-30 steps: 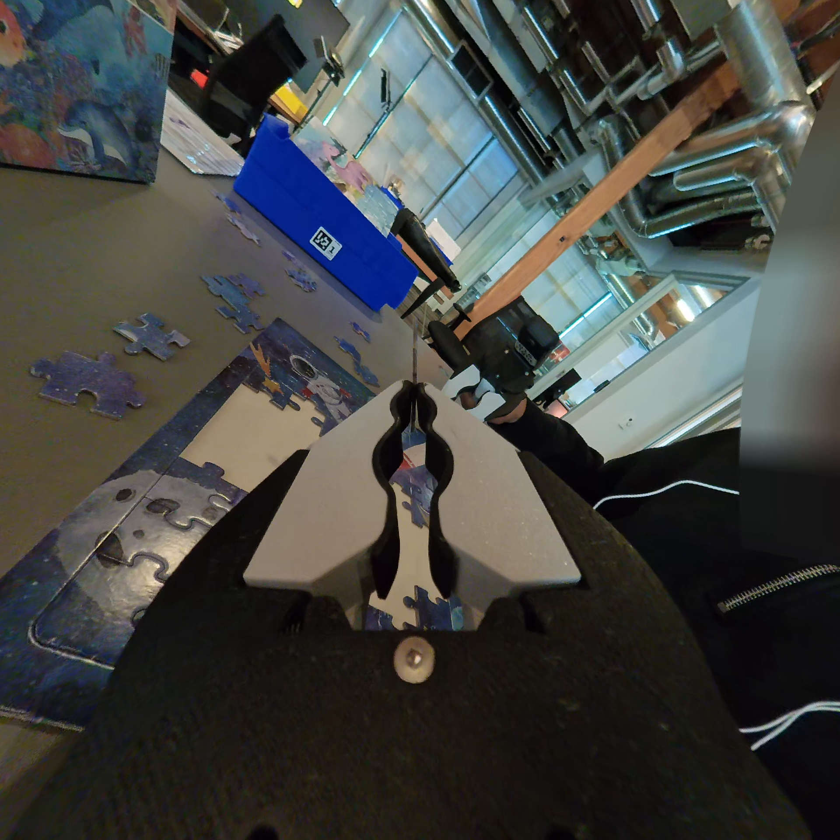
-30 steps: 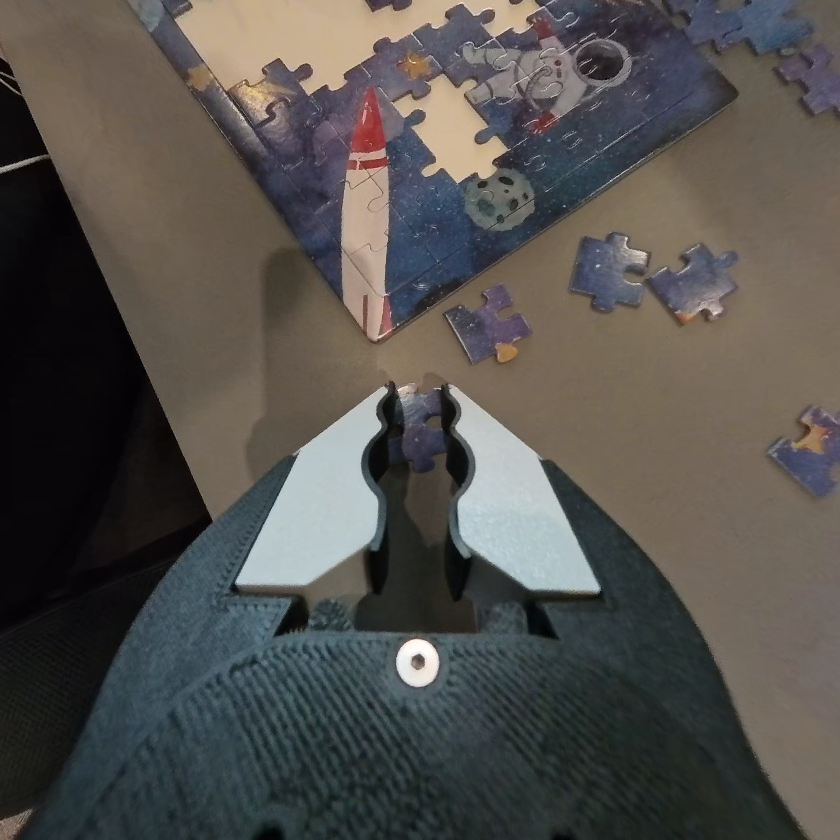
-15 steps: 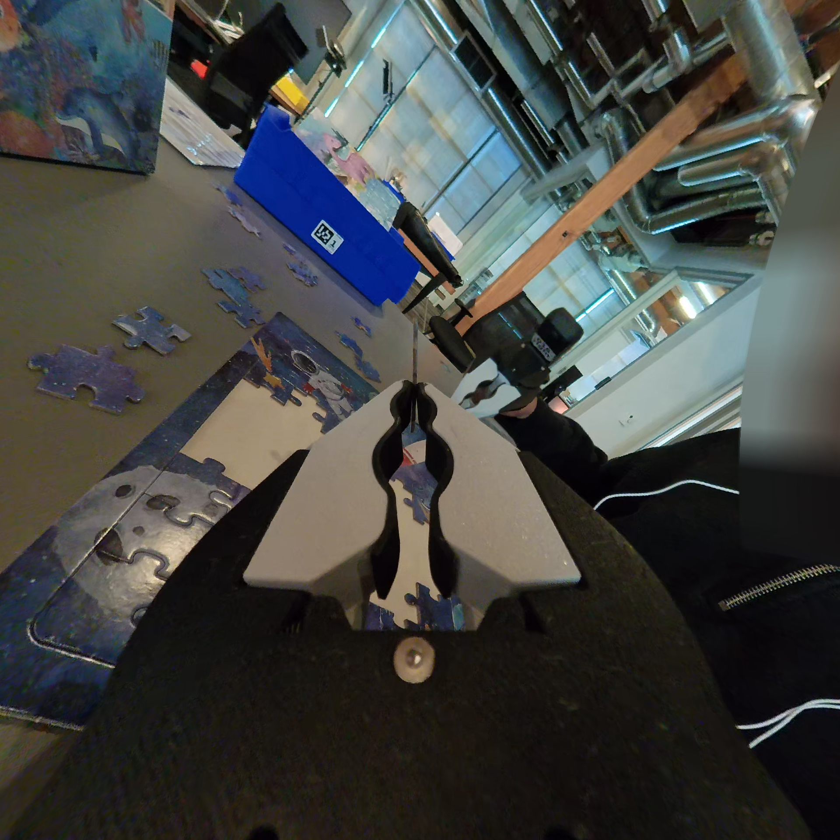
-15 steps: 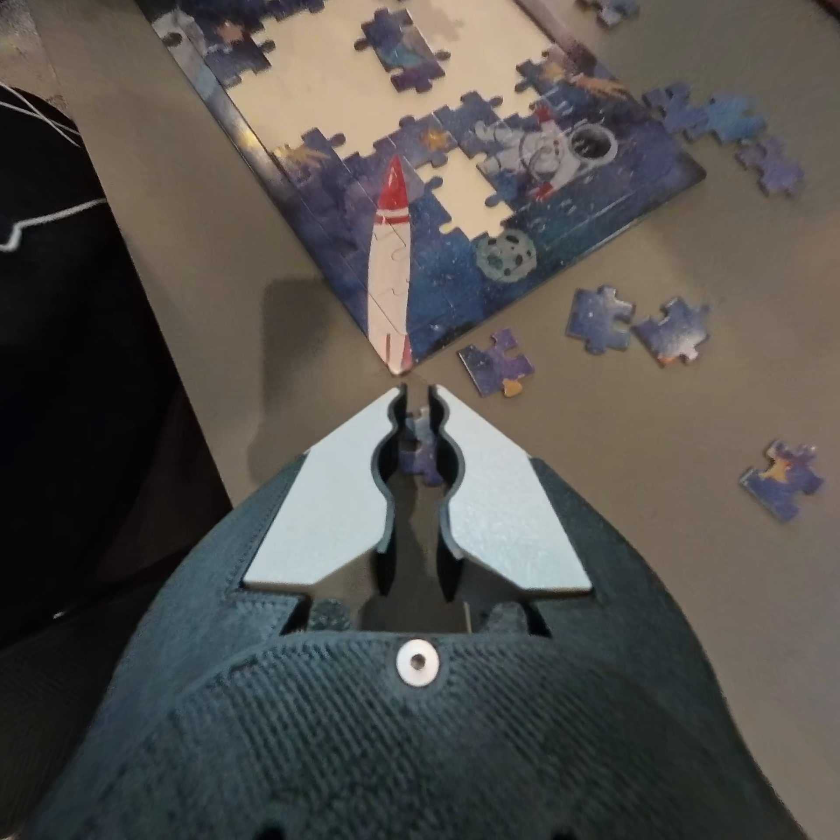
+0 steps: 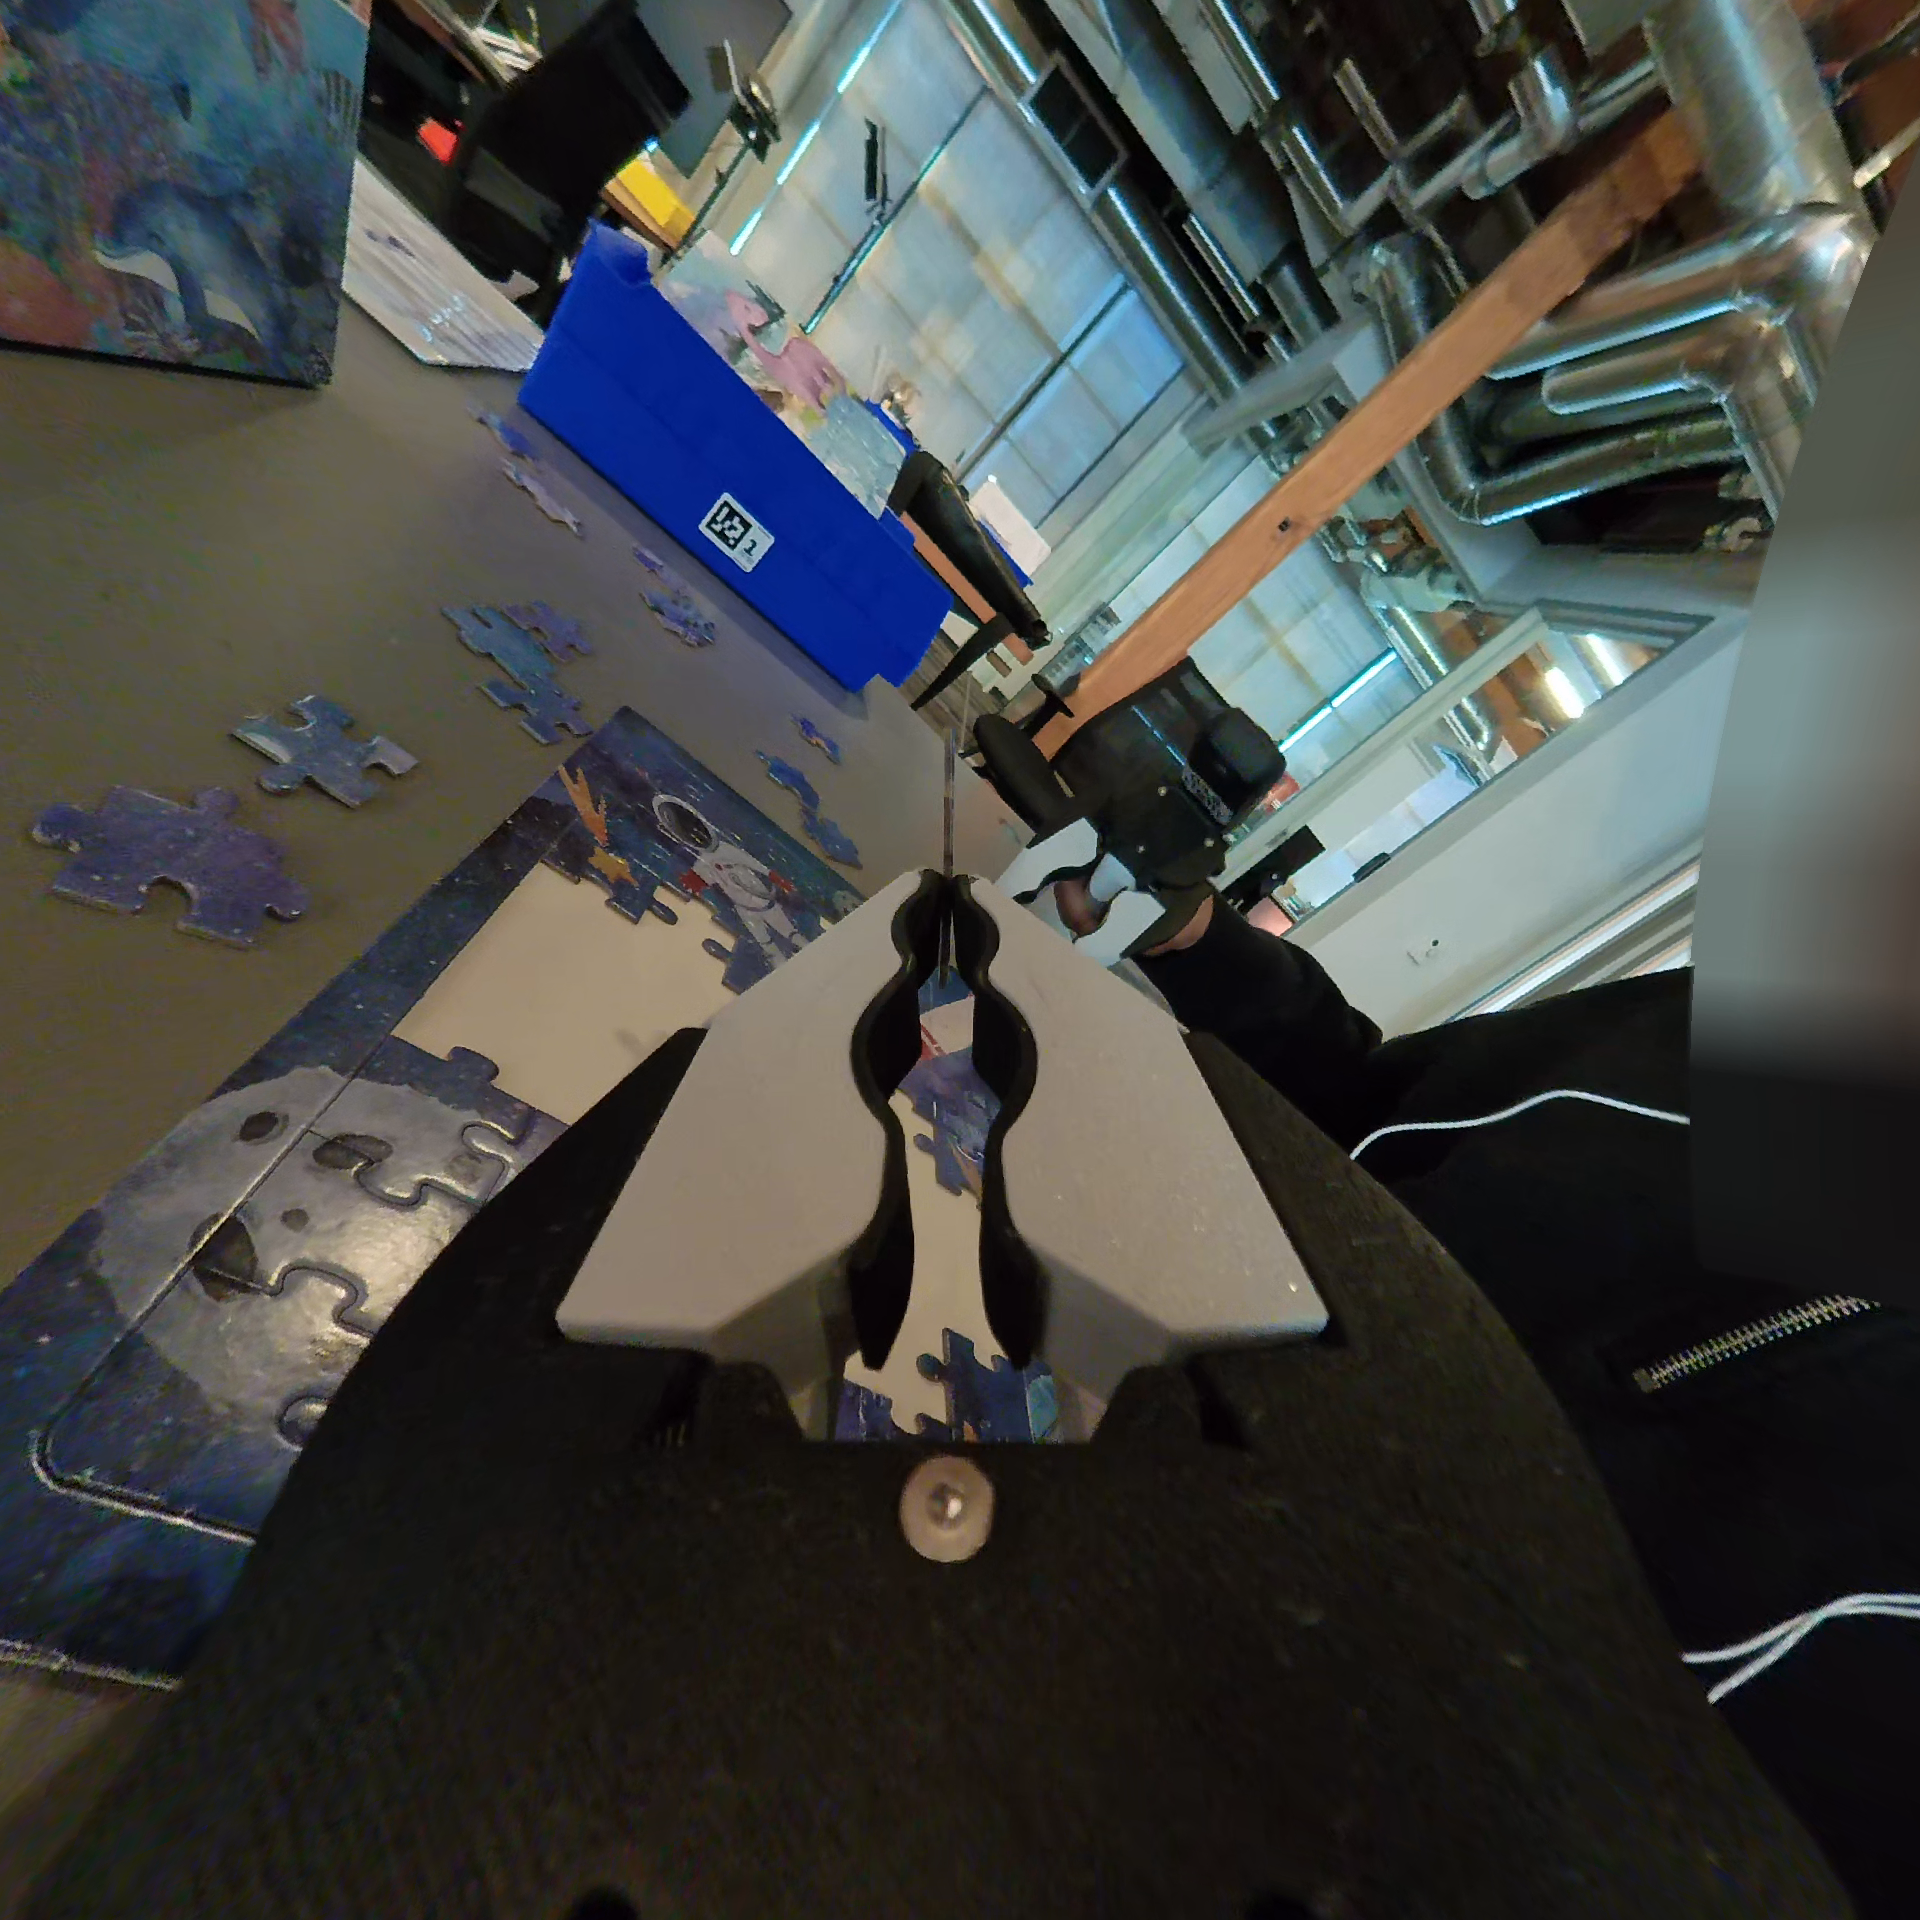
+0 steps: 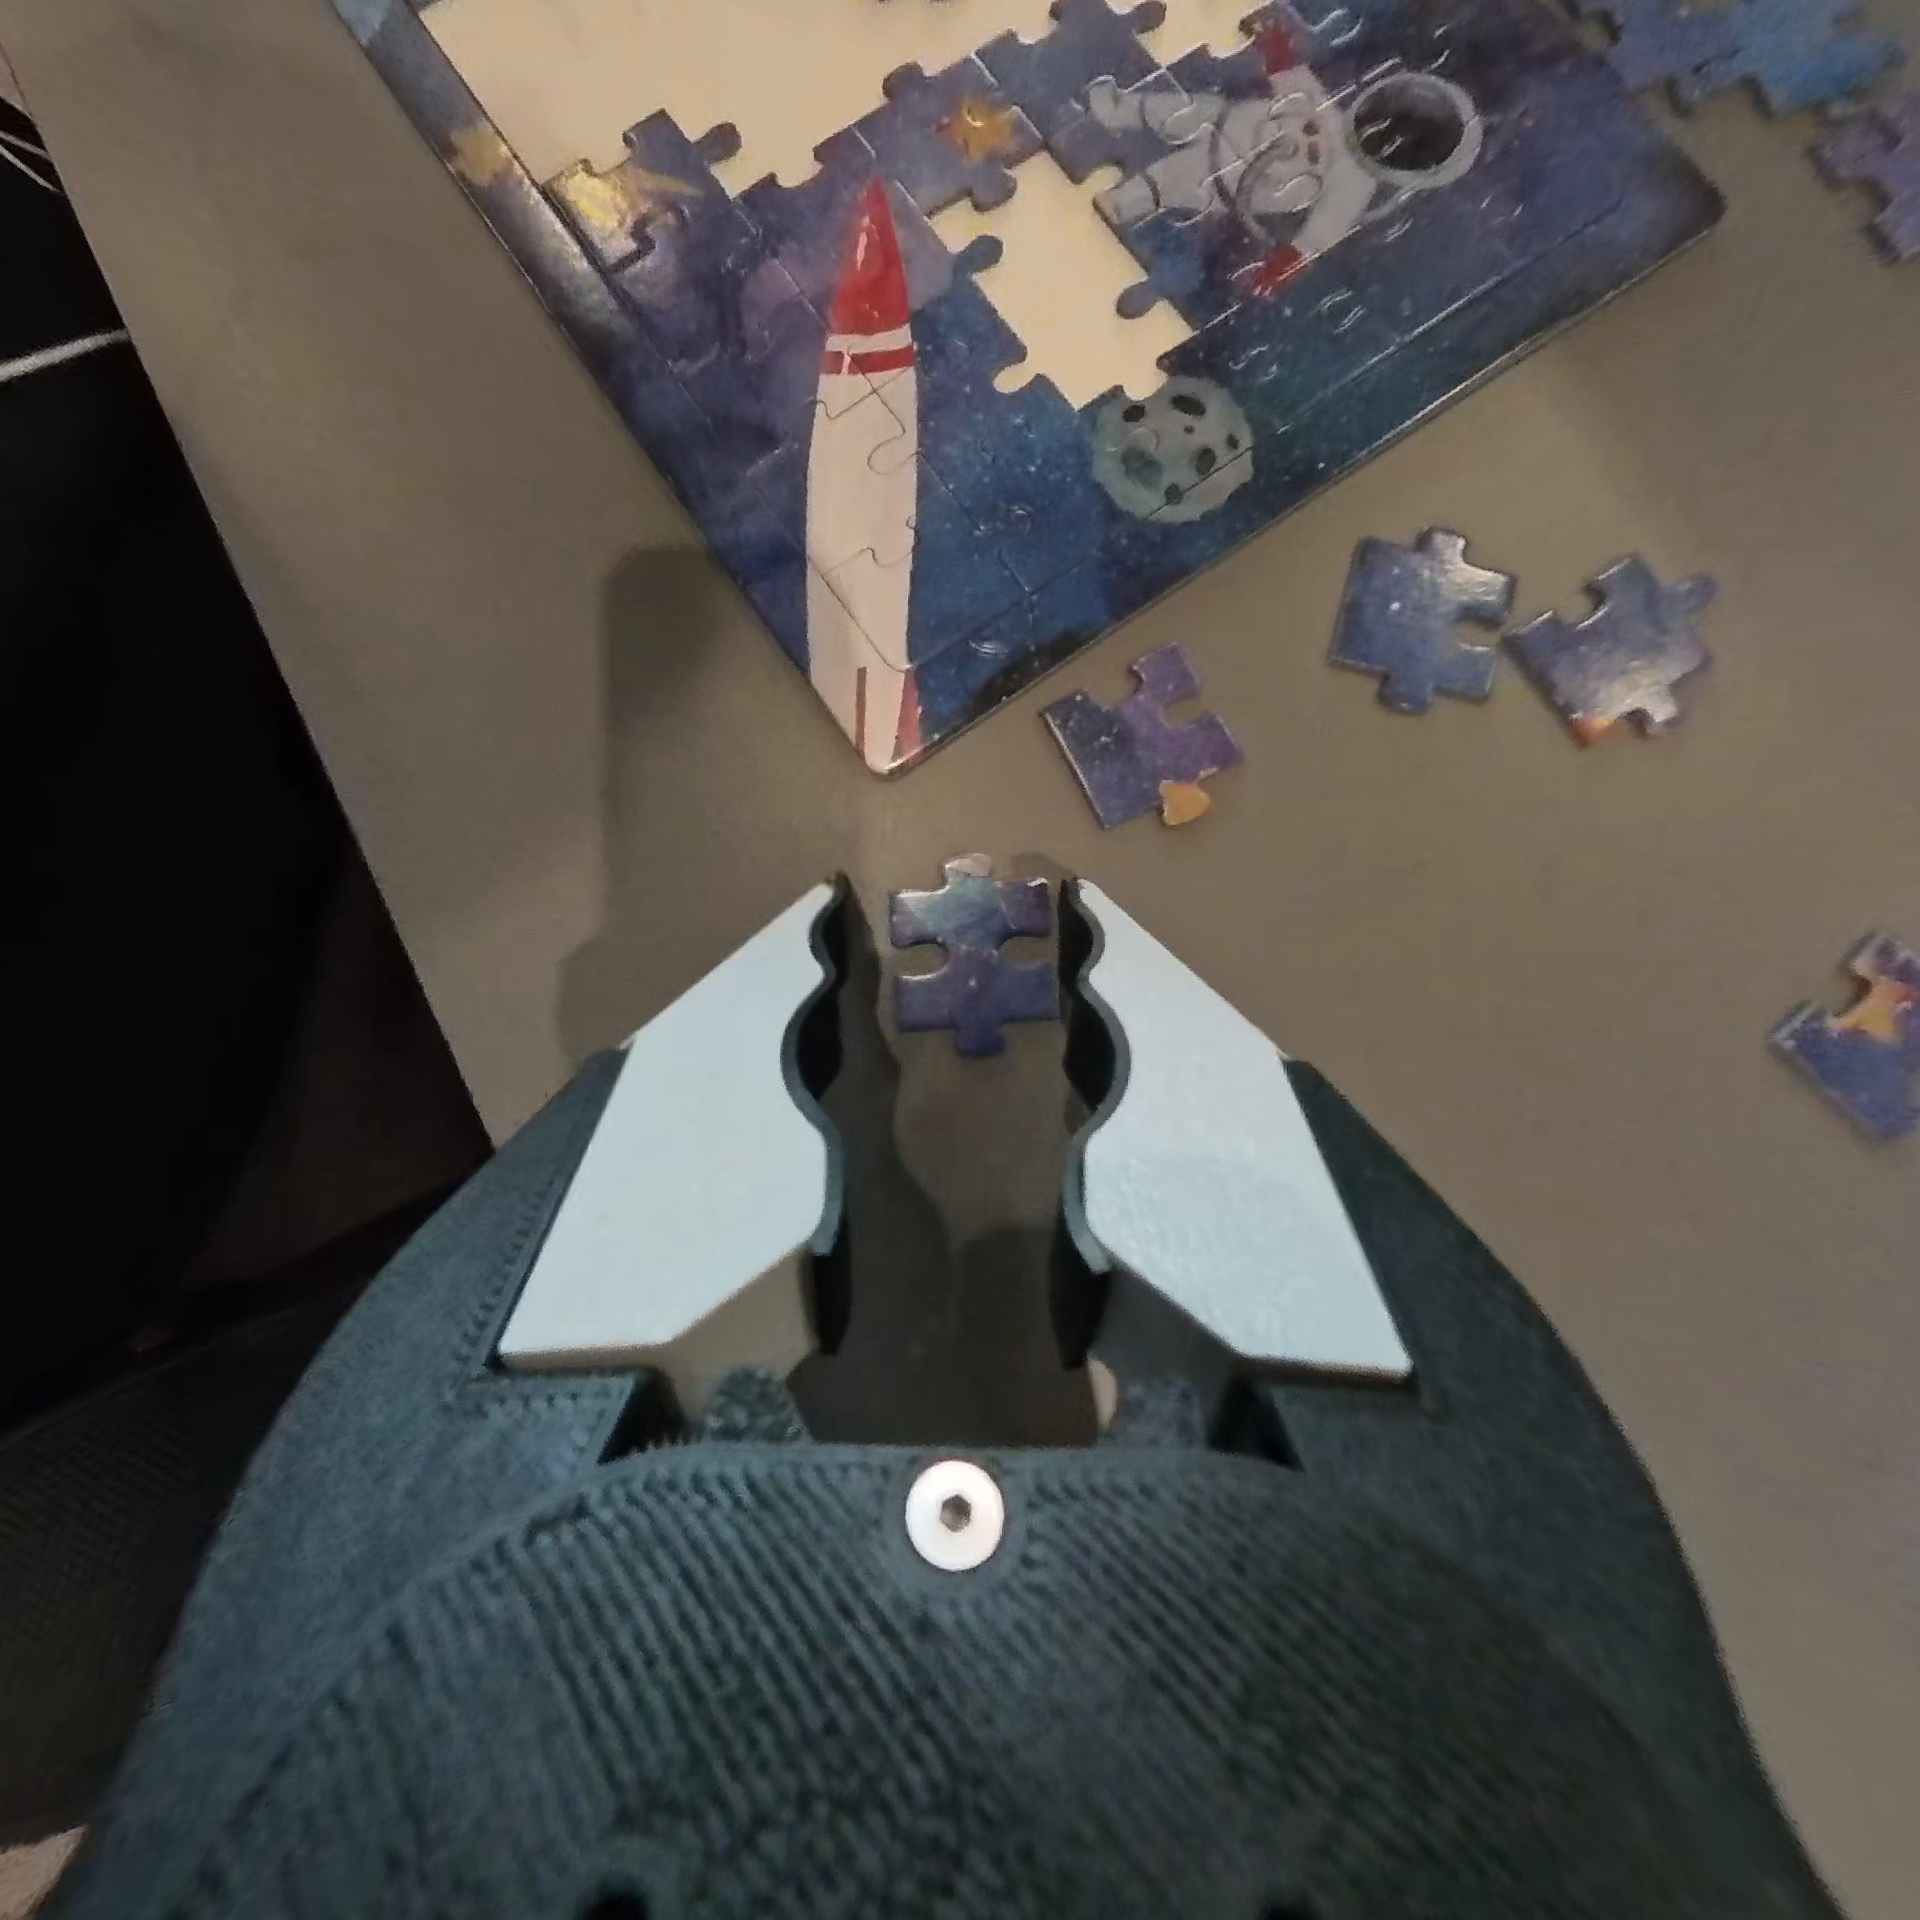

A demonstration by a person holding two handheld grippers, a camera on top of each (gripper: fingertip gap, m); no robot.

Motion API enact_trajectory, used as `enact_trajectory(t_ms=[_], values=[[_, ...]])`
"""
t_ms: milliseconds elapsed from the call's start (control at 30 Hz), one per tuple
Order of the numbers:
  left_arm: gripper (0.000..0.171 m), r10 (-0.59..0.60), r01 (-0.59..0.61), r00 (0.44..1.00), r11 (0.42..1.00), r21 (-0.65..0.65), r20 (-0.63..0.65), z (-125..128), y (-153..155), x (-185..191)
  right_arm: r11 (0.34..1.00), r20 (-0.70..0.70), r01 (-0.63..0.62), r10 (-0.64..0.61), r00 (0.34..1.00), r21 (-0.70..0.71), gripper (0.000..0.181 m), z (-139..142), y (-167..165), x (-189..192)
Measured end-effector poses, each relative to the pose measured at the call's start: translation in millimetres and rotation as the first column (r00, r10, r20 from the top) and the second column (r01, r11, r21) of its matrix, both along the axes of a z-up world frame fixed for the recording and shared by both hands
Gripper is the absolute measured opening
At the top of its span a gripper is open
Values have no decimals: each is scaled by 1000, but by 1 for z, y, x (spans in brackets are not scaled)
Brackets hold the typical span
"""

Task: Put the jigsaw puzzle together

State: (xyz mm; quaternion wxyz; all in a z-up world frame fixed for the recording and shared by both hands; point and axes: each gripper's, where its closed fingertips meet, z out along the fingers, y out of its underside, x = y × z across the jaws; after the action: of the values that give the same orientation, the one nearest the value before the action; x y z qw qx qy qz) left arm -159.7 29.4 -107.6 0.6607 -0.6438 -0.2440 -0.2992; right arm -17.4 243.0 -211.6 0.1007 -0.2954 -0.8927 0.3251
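Note:
The space jigsaw board (image 6: 1039,520) lies on the grey table with a rocket, an astronaut and bare gaps. My right gripper (image 6: 961,894) is open, low over the table just off the board's near corner. A dark blue puzzle piece (image 6: 977,966) lies flat between its fingers. My left gripper (image 5: 948,883) is shut on a thin puzzle piece (image 5: 948,800) seen edge-on, held above the board (image 5: 582,997). The right gripper also shows in the left wrist view (image 5: 1101,894), past the board.
Loose pieces lie right of the board (image 6: 1143,732), (image 6: 1418,623), (image 6: 1610,655), (image 6: 1860,1039) and beyond it (image 5: 177,862), (image 5: 322,748). A blue bin (image 5: 717,499) and a puzzle box (image 5: 156,177) stand farther off. The table edge and a person's black clothing (image 5: 1662,1247) are close by. There is about 30 centimeters between the tips of the two grippers.
My right gripper, nearly shut around the blue piece and raised half a second ago, has come down and opened wide; the piece now lies free between its fingers. The left gripper has barely moved.

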Motion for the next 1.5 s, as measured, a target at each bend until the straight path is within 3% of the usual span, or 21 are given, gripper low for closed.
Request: enact_trajectory(t_ms=[133,667,833,867,1000,1100,1300,1500], values=[[0,2,-2,1000,1000,-1,1,0,0,-1,999,-9,-50,50,999,6,19,0,-4,5],[0,-1,1,1000,1000,-2,0,0,0,0,998,8,-57,57,998,-9,18,3,-9,9],[0,0,0,1000,1000,-4,2,-1,0,0,995,-35,-79,77,996,-56,17,19,-20,4],[0,-1,1,1000,1000,-4,2,-1,0,0,993,-49,-97,93,994,-70,0,24,-25,4],[0,-15,15,1000,1000,-7,2,-1,2,3,974,-130,-158,138,982,-162,0,51,-55,-9],[0,-18,18,1000,999,-26,-4,-5,4,4,984,-144,-148,133,981,-99,0,52,-59,-21],[0,-21,21,1000,1000,-8,1,-1,3,6,999,-64,-34,33,997,-27,29,31,-16,-17],[0,-38,38,999,999,-31,2,-6,7,9,989,-12,-115,116,993,90,41,3,12,3]])
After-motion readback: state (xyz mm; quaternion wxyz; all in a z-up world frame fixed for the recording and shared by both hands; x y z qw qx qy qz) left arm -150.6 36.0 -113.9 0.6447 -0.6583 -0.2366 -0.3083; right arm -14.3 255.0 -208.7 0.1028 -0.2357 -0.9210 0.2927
